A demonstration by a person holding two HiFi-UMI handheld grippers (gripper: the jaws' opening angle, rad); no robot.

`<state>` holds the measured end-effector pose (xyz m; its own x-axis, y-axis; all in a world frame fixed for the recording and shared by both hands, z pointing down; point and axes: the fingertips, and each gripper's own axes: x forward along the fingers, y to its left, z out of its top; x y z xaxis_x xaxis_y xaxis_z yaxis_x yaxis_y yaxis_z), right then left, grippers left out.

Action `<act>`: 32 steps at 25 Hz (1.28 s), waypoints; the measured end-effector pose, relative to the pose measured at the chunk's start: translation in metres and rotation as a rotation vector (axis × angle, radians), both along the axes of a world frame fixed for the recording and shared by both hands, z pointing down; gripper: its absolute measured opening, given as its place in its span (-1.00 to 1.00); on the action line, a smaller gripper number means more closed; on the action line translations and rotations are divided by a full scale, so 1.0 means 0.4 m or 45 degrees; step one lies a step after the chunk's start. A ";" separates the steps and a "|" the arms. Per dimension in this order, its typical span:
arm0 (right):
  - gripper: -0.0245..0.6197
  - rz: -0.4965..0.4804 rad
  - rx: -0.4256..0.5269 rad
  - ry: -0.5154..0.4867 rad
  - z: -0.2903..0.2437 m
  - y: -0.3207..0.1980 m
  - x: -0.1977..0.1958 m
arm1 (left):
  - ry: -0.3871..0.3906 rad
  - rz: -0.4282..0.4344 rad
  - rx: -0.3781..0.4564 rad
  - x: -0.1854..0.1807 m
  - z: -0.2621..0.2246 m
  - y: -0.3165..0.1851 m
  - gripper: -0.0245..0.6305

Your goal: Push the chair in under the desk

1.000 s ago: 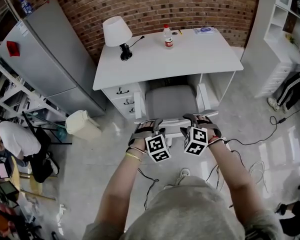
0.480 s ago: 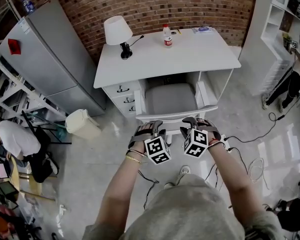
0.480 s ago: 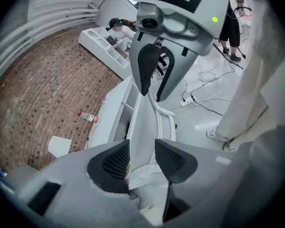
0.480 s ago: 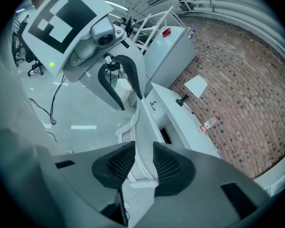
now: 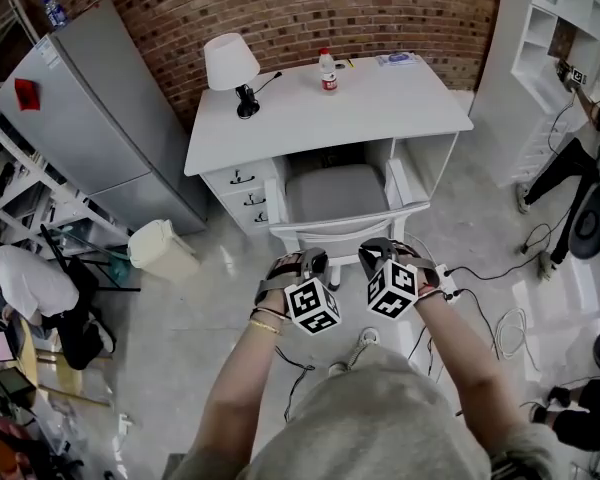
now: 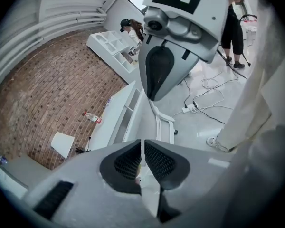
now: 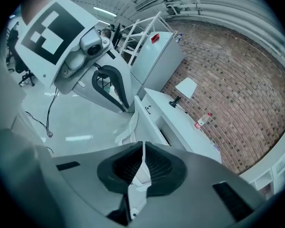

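The white chair (image 5: pixel 336 194) with a grey seat stands tucked in the knee space of the white desk (image 5: pixel 380 108), its backrest (image 5: pixel 348 234) just outside the desk's front edge. Both grippers hang side by side a short way behind the backrest, not touching it. My left gripper (image 5: pixel 302 266) has its jaws closing to a thin slit with nothing between them (image 6: pixel 142 148). My right gripper (image 5: pixel 380 256) has its jaws closing likewise, also on nothing (image 7: pixel 143 148). The chair (image 6: pixel 162 123) and the desk (image 7: pixel 180 127) lie ahead of the jaws in both gripper views.
A lamp (image 5: pixel 230 63) and a bottle (image 5: pixel 327 71) stand on the desk. A grey fridge (image 5: pixel 90 118) and a bin (image 5: pixel 160 250) are at the left, white shelves (image 5: pixel 550 48) at the right. Cables and a power strip (image 5: pixel 480 268) lie on the floor. People are at both sides.
Both grippers have drawn back from the chair's backrest toward me and their jaws have closed from wide open. The chair stays under the desk.
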<state>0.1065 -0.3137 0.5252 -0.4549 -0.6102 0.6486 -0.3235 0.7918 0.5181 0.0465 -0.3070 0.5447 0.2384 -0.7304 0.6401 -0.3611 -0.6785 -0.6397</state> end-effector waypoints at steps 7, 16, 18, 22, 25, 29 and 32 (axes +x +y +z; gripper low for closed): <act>-0.88 0.094 -0.017 -0.130 -0.021 0.054 0.005 | 0.147 -0.058 -0.009 0.008 -0.021 0.052 -0.89; -0.89 0.202 -0.027 -0.356 -0.065 0.119 0.009 | 0.466 -0.226 0.010 0.006 -0.067 0.119 -0.89; -0.89 0.222 -0.019 -0.399 -0.078 0.133 0.012 | 0.549 -0.267 0.011 0.004 -0.081 0.132 -0.89; -0.89 0.261 -0.022 -0.495 -0.099 0.160 0.018 | 0.695 -0.334 0.033 0.003 -0.108 0.158 -0.89; -0.89 0.304 -0.051 -0.593 -0.116 0.178 0.022 | 0.794 -0.381 0.044 0.001 -0.127 0.176 -0.89; -0.89 0.384 -0.096 -0.752 -0.142 0.196 0.033 | 0.912 -0.430 0.069 -0.006 -0.156 0.197 -0.89; -0.90 0.418 -0.102 -0.829 -0.153 0.209 0.044 | 1.039 -0.475 0.062 -0.015 -0.176 0.218 -0.89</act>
<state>0.1240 -0.2300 0.4641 -0.5656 -0.7433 0.3573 -0.7730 0.6288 0.0843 0.0406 -0.2197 0.4745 0.3473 -0.8732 0.3419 -0.9074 -0.4049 -0.1124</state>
